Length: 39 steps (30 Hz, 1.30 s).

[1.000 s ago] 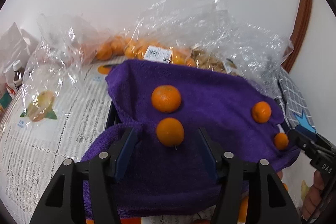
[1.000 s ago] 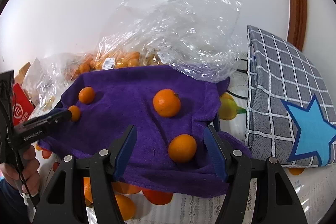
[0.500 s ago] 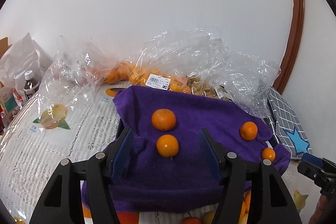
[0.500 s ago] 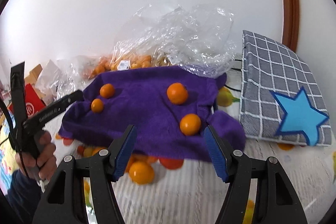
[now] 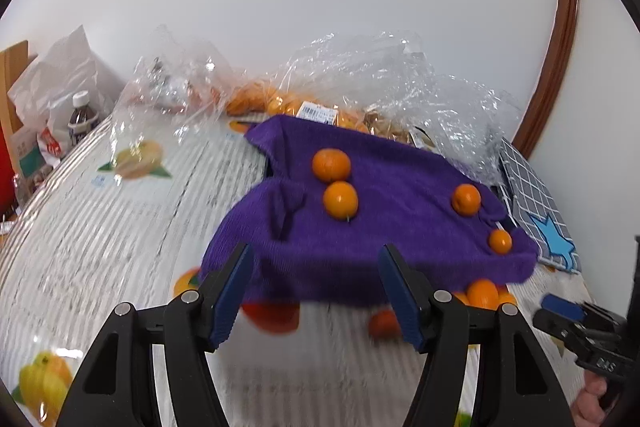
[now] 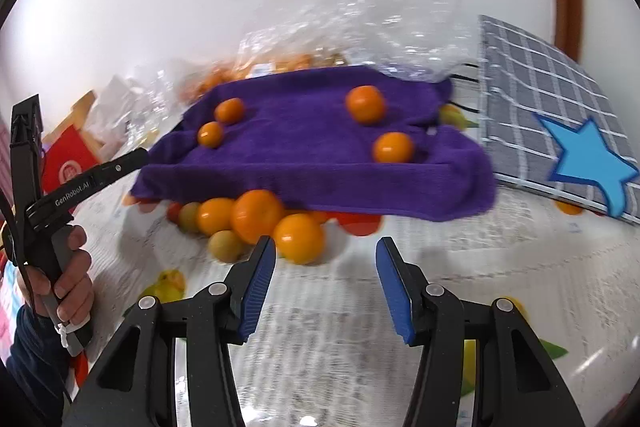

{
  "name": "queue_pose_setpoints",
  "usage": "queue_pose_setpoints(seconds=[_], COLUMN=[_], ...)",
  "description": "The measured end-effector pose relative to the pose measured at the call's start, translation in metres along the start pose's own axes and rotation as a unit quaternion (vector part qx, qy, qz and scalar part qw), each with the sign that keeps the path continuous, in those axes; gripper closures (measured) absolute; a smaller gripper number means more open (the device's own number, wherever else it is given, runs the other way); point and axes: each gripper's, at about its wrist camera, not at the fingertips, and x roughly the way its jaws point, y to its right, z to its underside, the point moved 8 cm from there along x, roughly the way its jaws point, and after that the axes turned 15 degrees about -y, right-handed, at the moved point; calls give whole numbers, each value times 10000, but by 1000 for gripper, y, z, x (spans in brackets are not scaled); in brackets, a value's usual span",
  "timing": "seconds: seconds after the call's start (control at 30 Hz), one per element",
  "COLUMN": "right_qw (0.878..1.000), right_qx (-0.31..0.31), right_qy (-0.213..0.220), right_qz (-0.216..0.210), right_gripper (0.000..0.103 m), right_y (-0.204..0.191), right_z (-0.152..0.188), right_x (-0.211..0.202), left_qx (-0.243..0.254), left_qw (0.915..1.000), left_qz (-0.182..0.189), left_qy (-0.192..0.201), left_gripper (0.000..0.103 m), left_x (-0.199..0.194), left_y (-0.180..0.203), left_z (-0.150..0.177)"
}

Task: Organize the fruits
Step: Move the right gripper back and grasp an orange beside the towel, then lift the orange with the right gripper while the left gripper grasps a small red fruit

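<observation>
1. Nearest me, the left gripper is held above the table, its blue pads spread wide with nothing between them.
2. The right gripper hangs the same way over the patterned table cover, jaws wide apart and empty; from the left wrist view only its tip shows at the right edge.
3. Just past the right gripper lies a loose heap of oranges on the table, partly tucked under the front hem of the purple towel.
4. The purple towel is draped over something raised near the middle of the table; I cannot tell what is under it.
5. Four small oranges sit on top of the towel: a near pair almost touching toward its left side, and two more apart from each other toward its right edge.
6. To the right of the towel, a grey checked cushion with a blue star lies at the right edge of the table.
7. Behind the towel, toward the wall, clear plastic bags hold more orange fruit.
8. At the far left corner stand a dark bottle and some boxes.
</observation>
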Motion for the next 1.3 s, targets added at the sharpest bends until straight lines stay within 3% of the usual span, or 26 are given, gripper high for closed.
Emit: queue_pose_setpoints(seconds=[0.27,0.4,0.5,0.63,0.8,0.9,0.97,1.03,1.17,1.3], right_qw=[9982,9975,9972,9975,9989,9993,9991,9989,9993,9991], right_qx=[-270,-428,-510,-459,-375,-312,-341,-305,-241,-314], right_qy=[-482,-538,-543,-524,-227,-136,-147,-211,-198,-212], right_qz=[-252,-146,-48,-90,174,145,223,274,207,205], right_gripper=[55,57,68,68,68,68,68,68,68,68], right_y=[-13,-16,-15,-11,8,18,23,28,30,27], right_z=[-8,-12,-11,-10,-6,-2,1,3,3,2], right_x=[40,49,51,48,30,23,22,25,25,28], left_qx=[-51,31,60,108,158,27,-121,-72,67,66], left_qw=[9995,9991,9986,9973,9962,9929,9890,9890,9903,9892], left_qz=[178,238,333,523,620,831,1020,899,771,717], left_qy=[-247,-351,-412,-498,-590,-847,-1068,-1169,-1151,-1279], left_gripper=[39,39,39,40,46,57,60,66,68,80], left_x=[-1,4,6,8,13,24,34,40,42,47], left_y=[-2,2,4,9,18,26,32,37,42,43], left_z=[17,18,20,22,23,24,26,29,30,33])
